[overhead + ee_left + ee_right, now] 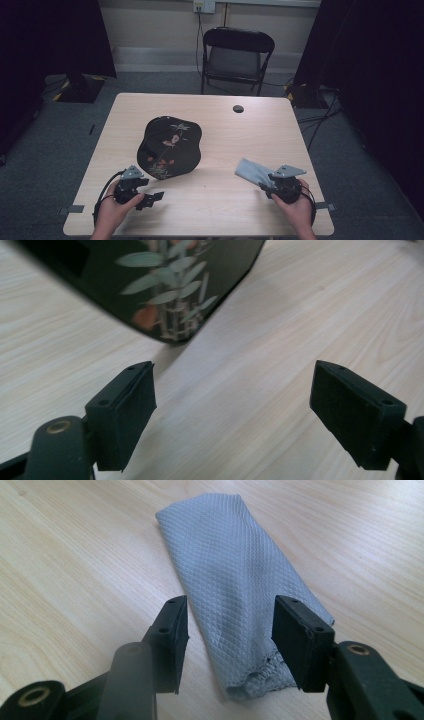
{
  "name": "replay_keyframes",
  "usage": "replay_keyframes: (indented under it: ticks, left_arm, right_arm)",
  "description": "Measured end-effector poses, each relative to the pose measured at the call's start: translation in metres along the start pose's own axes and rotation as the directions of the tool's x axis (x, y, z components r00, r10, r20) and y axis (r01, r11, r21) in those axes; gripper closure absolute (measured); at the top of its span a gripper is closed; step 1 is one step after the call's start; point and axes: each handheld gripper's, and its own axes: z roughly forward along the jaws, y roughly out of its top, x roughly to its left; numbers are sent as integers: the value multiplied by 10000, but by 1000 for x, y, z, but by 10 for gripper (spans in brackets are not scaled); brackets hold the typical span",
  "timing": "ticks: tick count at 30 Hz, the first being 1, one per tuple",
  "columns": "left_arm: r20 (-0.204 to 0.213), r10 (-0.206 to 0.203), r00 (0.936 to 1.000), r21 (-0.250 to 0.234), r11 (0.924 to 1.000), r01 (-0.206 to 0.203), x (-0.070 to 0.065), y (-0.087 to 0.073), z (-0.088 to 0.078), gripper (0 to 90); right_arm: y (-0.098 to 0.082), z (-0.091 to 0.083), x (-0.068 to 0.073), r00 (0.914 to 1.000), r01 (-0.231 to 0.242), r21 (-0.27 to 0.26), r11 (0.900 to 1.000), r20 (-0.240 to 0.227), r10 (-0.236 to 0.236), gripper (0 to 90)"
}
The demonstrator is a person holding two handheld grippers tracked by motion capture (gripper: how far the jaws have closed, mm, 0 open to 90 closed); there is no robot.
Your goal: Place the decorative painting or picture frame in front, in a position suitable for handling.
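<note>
A square light-wood table bears a black lacquered, lobed tray painted with leaves and red flowers, lying flat left of centre. Right of it, well apart, lies a folded grey waffle-textured cloth. The right gripper has its near end between half-spread jaws that straddle it; whether the pads press it I cannot tell. The left gripper hangs just short of the tray's near edge, jaws spread wide over bare wood.
</note>
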Motion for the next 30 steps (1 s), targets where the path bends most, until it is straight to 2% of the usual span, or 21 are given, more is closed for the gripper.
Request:
replay_keyframes:
  ticks: [3, 7, 9, 13, 17, 19, 21, 23, 28, 30]
  left_arm:
    - [-176, -212, 9996, -92, 9997, 210, 7, -1, -3, 167]
    - [-147, -575, 9982, -294, 9979, 571, 14, 2, -6, 149]
    - [-177, -915, 9957, -466, 9948, 906, 19, 5, -5, 149]
    - [-340, -968, 9947, -508, 9942, 950, 23, 10, -3, 148]
    - [-314, -535, 9981, -586, 9969, 516, 23, 18, -4, 148]
    - [-499, -335, 9982, -564, 9979, 306, 22, 23, -3, 148]
    - [-426, -327, 9986, -843, 9960, 291, 23, 28, -4, 162]
    - [-276, -323, 9991, -875, 9957, 298, 22, 32, -4, 189]
    - [-360, 67, 9993, -941, 9955, -100, 20, 39, -5, 279]
    - [-255, 125, 9996, -931, 9955, -148, 21, 41, -8, 385]
  right_arm:
    - [1, 0, 2, 10000, 17, 5, 10000, -24, -17, 488]
    - [1, 0, 2, 10000, 51, 28, 10000, -18, -51, 488]
    - [1, 0, 1, 10000, 24, -6, 10000, 12, -24, 488]
    - [0, -1, 0, 10000, -40, -61, 10000, 47, 40, 488]
    - [0, -1, -1, 10000, -53, -46, 10000, 44, 53, 488]
    - [0, -1, -1, 10000, -58, -47, 10000, 43, 59, 489]
    - [0, 0, -1, 10000, -70, -38, 10000, 30, 70, 489]
    - [0, 0, 0, 10000, -25, -32, 10000, -1, 25, 489]
    - [1, -1, 0, 10000, -52, -66, 10000, 0, 52, 489]
    - [0, -1, -1, 10000, -58, -74, 10000, -10, 58, 489]
